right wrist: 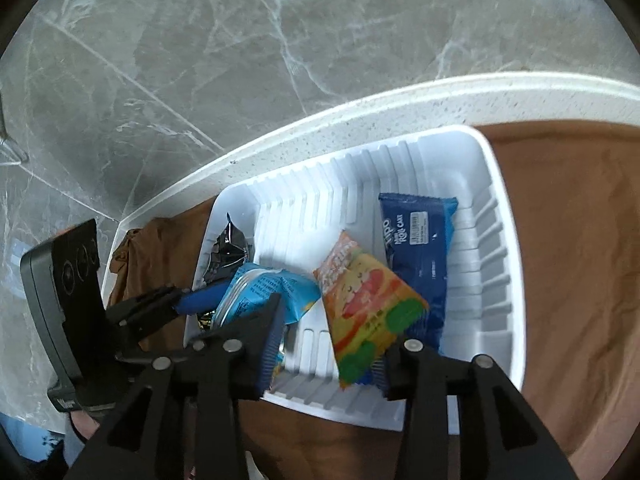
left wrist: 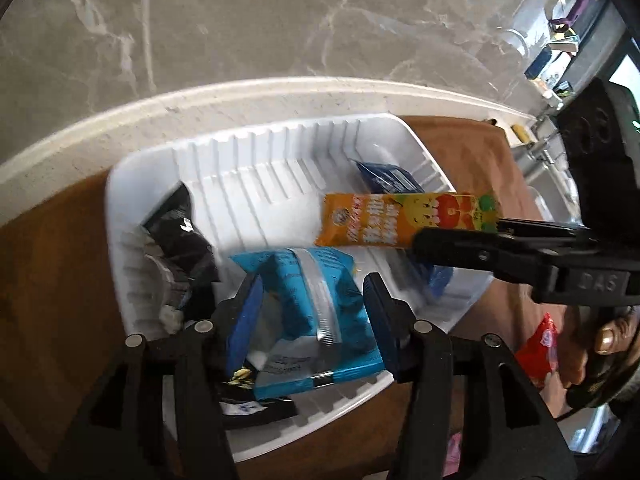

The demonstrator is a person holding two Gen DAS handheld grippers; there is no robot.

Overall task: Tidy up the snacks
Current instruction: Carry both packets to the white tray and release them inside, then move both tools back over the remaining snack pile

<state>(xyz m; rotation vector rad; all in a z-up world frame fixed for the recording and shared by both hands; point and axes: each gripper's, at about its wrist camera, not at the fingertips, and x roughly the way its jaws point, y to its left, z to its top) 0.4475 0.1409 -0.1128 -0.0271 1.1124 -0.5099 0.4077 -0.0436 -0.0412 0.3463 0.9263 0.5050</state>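
A white ribbed tray [left wrist: 280,128] [right wrist: 504,200] sits on a brown cloth. My left gripper [left wrist: 312,320] stands open over its near end, with a light blue packet [left wrist: 312,292] [right wrist: 260,292] loose between the blue pads. My right gripper [right wrist: 328,356] [left wrist: 452,240] is open too. An orange fruit-print packet [right wrist: 368,300] [left wrist: 400,220] lies tilted against its right finger, with a wide gap to the other finger. A dark blue roll cake packet [right wrist: 416,248] [left wrist: 388,178] lies partly under the orange one. At the tray's left end rests a black packet [left wrist: 180,236] [right wrist: 228,248].
The brown cloth [right wrist: 568,240] covers a white counter whose rim [left wrist: 240,96] runs just behind the tray, with grey marble floor beyond. A red packet [left wrist: 538,348] lies on the cloth near the hand [left wrist: 608,336] that holds the right gripper. More dark packets [left wrist: 248,404] sit in the tray's near corner.
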